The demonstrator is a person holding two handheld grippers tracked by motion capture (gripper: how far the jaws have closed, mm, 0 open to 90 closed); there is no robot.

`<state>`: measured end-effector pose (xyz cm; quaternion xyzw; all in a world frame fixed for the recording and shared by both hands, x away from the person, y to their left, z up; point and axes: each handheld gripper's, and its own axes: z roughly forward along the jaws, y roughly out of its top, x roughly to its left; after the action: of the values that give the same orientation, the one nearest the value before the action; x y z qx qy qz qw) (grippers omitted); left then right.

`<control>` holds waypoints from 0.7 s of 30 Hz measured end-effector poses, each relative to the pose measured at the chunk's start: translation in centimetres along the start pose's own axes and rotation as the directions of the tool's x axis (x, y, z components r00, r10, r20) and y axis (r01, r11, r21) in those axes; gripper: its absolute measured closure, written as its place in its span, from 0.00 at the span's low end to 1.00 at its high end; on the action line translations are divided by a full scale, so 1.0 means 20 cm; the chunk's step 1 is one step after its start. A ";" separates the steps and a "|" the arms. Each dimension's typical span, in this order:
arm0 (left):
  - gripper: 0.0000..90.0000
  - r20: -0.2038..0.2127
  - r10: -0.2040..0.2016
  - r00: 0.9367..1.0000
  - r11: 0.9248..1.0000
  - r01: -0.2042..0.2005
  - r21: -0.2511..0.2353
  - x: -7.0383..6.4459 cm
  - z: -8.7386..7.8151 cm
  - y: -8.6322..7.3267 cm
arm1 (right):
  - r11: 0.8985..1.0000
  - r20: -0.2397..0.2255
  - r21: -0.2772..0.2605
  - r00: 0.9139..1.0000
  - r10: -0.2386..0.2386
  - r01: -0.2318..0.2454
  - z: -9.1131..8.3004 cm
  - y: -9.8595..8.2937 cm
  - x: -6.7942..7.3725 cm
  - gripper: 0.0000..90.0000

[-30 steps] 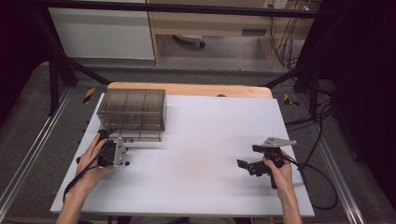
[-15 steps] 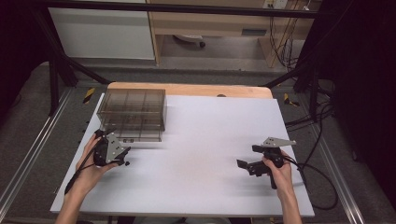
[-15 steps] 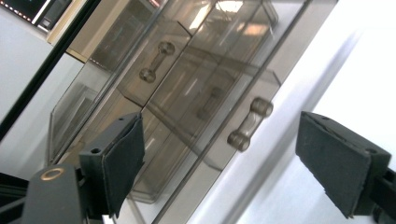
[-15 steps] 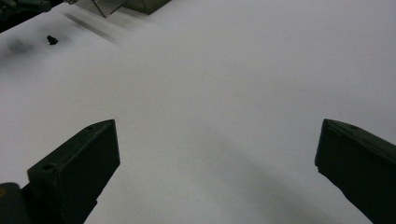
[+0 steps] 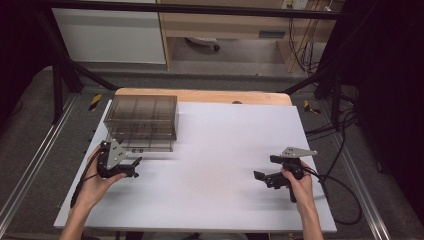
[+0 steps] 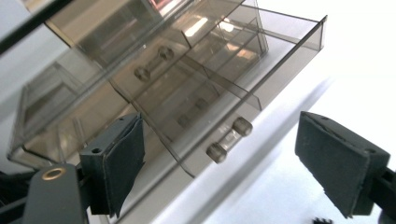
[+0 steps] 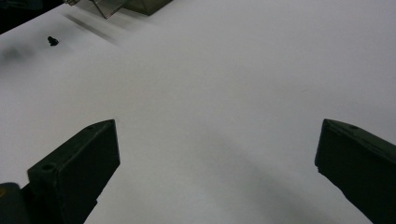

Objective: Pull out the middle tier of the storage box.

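A smoked clear drawer cabinet [image 5: 142, 117] stands at the table's far left. Its lowest drawer [image 5: 150, 146] is pulled out toward me. My left gripper [image 5: 134, 168] sits just in front of it, jaws open. In the left gripper view the open drawer [image 6: 196, 93] shows dividers and a clear bar handle [image 6: 229, 139], which lies between the spread jaws of the left gripper [image 6: 219, 140], untouched. My right gripper [image 5: 262, 177] rests open over the bare white table at the right. The right gripper [image 7: 219, 126] has nothing between its jaws.
A tiny black part [image 7: 52, 41] lies on the white table [image 5: 220, 150] near the cabinet corner [image 7: 126, 5]; the small black part [image 6: 322, 220] lies at the frame's bottom edge. Cables [image 5: 340, 185] trail off the table's right side.
My left gripper has shifted slightly in front of the open drawer. The right gripper has stayed where it was.
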<state>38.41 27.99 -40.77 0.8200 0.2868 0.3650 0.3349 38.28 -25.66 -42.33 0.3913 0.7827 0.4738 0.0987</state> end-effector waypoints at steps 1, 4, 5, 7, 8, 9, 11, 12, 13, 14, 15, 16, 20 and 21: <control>0.17 0.004 -0.017 1.000 1.000 0.017 0.006 0.00 0.00 0.00 | 1.000 0.000 0.000 1.000 0.003 -0.003 0.00 0.00 0.00 0.01; 0.17 0.015 -0.052 0.999 0.998 0.052 0.026 0.00 -0.01 -0.01 | 1.000 0.000 0.001 1.000 0.001 -0.001 0.00 0.00 0.00 0.01; 0.17 0.015 -0.060 0.998 0.998 0.060 0.031 0.00 -0.01 -0.01 | 1.000 0.000 0.001 1.000 0.000 0.000 0.00 0.00 0.00 0.01; 0.17 0.017 -0.075 0.997 0.997 0.074 0.038 0.00 -0.01 -0.01 | 1.000 -0.001 0.002 1.000 0.001 -0.001 0.00 0.00 0.00 0.01; 0.17 0.021 -0.081 0.997 0.996 0.080 0.038 0.00 -0.01 -0.01 | 1.000 0.000 0.000 1.000 0.002 -0.002 0.00 0.00 0.00 0.01; 0.17 0.025 -0.086 0.996 0.996 0.085 0.040 0.00 -0.01 -0.01 | 1.000 -0.001 0.000 1.000 0.000 0.000 0.00 0.00 0.00 0.01; 0.17 0.030 -0.091 0.995 0.995 0.090 0.041 -0.01 -0.01 0.00 | 1.000 0.000 -0.001 1.000 0.003 -0.003 0.00 0.00 0.00 0.01; 0.17 0.033 -0.096 0.995 0.995 0.095 0.042 -0.01 -0.02 0.00 | 1.000 -0.001 -0.002 1.000 0.000 0.000 0.00 0.00 0.00 0.01; 0.17 0.036 -0.102 0.994 0.994 0.100 0.042 -0.01 -0.02 0.00 | 1.000 -0.001 -0.002 1.000 -0.001 0.001 0.00 0.00 0.00 0.01; 0.18 0.040 -0.108 0.993 0.993 0.106 0.044 -0.02 -0.02 0.00 | 1.000 -0.001 -0.002 1.000 -0.001 0.001 0.00 0.00 0.00 0.01; 0.18 0.041 -0.112 0.993 0.993 0.110 0.046 -0.02 -0.02 0.00 | 1.000 -0.001 -0.002 1.000 -0.001 0.001 0.00 0.00 0.00 0.01; 0.18 0.042 -0.114 0.993 0.993 0.112 0.047 -0.02 -0.02 0.00 | 1.000 -0.001 -0.001 1.000 -0.001 0.001 0.00 0.00 0.00 0.01; 0.18 0.060 -0.142 0.988 0.989 0.140 0.048 -0.02 -0.03 0.01 | 1.000 -0.001 -0.004 1.000 0.002 -0.002 0.00 0.00 0.00 0.01; 0.18 0.070 -0.166 0.984 0.985 0.162 0.062 -0.03 -0.04 0.01 | 1.000 -0.002 -0.004 1.000 0.000 0.000 0.00 0.00 0.00 0.01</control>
<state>37.51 27.76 -40.46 0.8158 0.3506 0.2972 0.3511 38.27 -25.71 -42.30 0.3905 0.7820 0.4757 0.0985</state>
